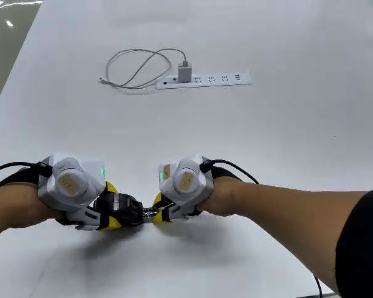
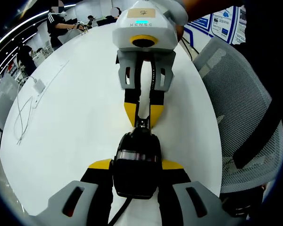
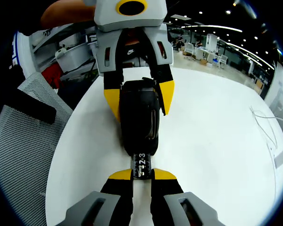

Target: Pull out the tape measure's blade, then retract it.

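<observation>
A black tape measure case [image 1: 121,210] is clamped between the yellow-tipped jaws of my left gripper [image 1: 112,208], low over the white table. In the left gripper view the case [image 2: 137,165] sits between my own jaws, its mouth facing the right gripper [image 2: 142,123]. My right gripper [image 1: 155,214] is shut on the blade's hooked end. In the right gripper view a very short piece of blade [image 3: 142,164] with printed numbers comes out of the case [image 3: 139,117] and ends between my right gripper's [image 3: 141,176] fingertips. The two grippers face each other, almost touching.
A white power strip [image 1: 205,80] with a plugged charger and a looped white cable [image 1: 137,68] lies at the far middle of the white table [image 1: 286,136]. A grey mesh chair [image 2: 245,94] stands beside the table's edge. People stand far off in the room.
</observation>
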`<state>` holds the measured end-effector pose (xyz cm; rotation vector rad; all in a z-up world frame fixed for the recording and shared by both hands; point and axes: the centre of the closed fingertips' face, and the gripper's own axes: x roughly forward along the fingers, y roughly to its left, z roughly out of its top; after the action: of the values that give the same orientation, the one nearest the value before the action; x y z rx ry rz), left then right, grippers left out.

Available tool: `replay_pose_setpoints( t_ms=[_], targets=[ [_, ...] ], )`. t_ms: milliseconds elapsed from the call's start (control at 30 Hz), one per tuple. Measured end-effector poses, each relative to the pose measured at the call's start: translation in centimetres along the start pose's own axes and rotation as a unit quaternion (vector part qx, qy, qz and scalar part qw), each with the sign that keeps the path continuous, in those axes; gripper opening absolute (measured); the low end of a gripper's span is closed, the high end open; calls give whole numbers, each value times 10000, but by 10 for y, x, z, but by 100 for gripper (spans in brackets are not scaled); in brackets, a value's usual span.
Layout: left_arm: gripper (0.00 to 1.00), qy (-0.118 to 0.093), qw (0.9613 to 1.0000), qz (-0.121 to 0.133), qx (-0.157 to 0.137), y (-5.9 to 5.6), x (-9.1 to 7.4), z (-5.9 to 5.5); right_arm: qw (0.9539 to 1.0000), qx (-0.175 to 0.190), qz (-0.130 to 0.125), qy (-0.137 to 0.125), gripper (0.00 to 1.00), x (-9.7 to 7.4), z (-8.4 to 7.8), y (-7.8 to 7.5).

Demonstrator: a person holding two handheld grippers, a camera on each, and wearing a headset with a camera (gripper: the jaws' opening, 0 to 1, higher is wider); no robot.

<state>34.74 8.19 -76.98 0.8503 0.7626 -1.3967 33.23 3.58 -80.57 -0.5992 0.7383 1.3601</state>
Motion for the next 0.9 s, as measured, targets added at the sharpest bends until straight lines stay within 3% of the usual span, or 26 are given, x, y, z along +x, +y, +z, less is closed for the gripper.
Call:
replay_pose_setpoints(
  t_ms=[900],
  targets=[
    [31, 89, 10000, 16, 7, 3, 2, -3, 9998, -1, -94, 176, 10, -11, -15, -2]
  ],
)
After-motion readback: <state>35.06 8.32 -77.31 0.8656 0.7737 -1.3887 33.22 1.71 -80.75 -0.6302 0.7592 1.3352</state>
